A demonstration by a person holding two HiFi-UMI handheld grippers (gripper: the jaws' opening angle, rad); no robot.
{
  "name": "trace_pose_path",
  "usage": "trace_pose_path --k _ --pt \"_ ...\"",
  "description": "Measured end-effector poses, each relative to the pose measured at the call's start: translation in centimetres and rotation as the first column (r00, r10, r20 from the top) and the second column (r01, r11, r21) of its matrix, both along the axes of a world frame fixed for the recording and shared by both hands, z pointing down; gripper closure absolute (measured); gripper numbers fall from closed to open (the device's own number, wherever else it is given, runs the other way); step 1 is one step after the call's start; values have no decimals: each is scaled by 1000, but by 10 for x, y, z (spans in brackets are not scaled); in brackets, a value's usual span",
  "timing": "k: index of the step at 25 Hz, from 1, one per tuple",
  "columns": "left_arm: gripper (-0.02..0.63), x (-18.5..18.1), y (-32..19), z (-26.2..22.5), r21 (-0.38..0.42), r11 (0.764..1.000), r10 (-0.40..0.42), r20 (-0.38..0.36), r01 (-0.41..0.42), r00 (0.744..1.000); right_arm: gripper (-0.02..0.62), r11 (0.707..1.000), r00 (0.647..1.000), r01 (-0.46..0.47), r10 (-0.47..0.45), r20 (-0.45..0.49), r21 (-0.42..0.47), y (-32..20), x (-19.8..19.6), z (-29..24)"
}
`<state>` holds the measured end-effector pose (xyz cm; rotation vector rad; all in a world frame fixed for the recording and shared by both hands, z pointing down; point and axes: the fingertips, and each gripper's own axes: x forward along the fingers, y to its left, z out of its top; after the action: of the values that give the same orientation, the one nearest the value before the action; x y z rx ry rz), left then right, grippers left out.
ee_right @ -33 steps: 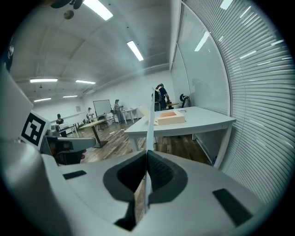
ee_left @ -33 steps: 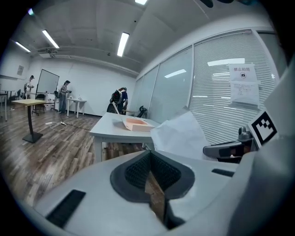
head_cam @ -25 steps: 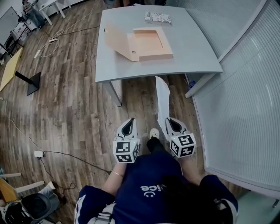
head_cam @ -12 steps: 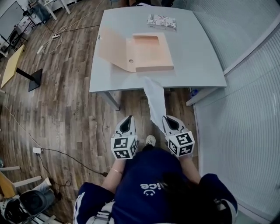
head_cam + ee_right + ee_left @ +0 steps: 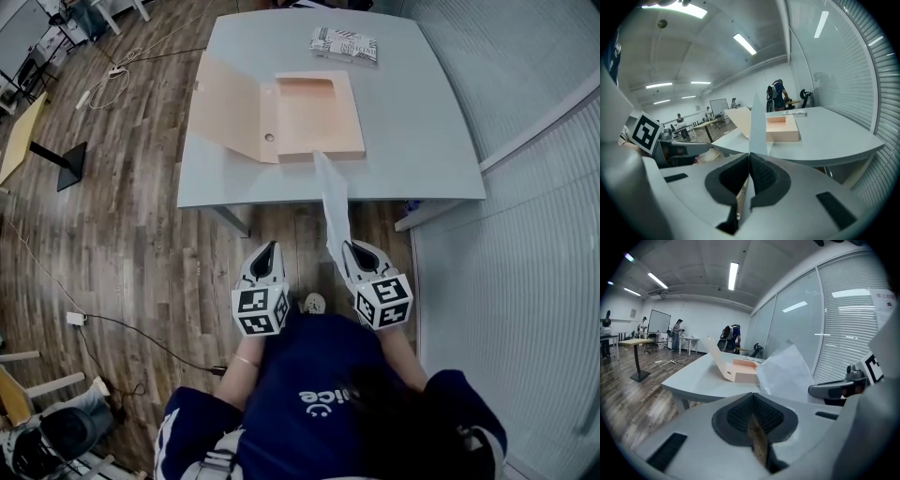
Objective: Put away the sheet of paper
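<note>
My right tongs [image 5: 348, 247] are clenched on the thin white sheet of paper [image 5: 333, 202], its far end over the grey desk [image 5: 417, 122] edge, near the open peach cardboard box file [image 5: 314, 117]. My left tongs [image 5: 266, 249] are clamped together, empty.

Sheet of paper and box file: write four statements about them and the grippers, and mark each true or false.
1. The right gripper is shut on the sheet of paper. True.
2. The sheet lies flat inside the box file. False: it is held in the air, short of the box.
3. The box file's lid is closed. False: it lies open to the left.
4. The left gripper holds nothing. True.
</note>
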<state>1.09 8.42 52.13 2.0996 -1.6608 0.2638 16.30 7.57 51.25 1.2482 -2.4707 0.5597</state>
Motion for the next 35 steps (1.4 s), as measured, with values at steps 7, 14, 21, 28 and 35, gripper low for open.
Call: trace_pose_path --k 7,14,21,28,35 --pt "601 -9 -51 -4 30 1000 8 0 -8 1000 588 1000 1000 17 -17 -13 -1 -40 -10 -5" --pt "601 -29 -125 -25 87 993 76 -11 -75 997 588 999 1000 -25 25 1 20 -93 -23 -30" --pt "601 -38 -192 -33 101 981 170 -32 -166 985 588 999 999 -36 37 -24 36 -142 -44 -46" --pt "601 -53 -232 -39 112 968 233 -47 -226 971 588 999 998 -29 31 -50 26 -172 -69 -55" --pt "601 -69 -257 -41 107 960 264 -38 -258 964 588 998 995 57 -58 -86 -17 -198 -104 -63"
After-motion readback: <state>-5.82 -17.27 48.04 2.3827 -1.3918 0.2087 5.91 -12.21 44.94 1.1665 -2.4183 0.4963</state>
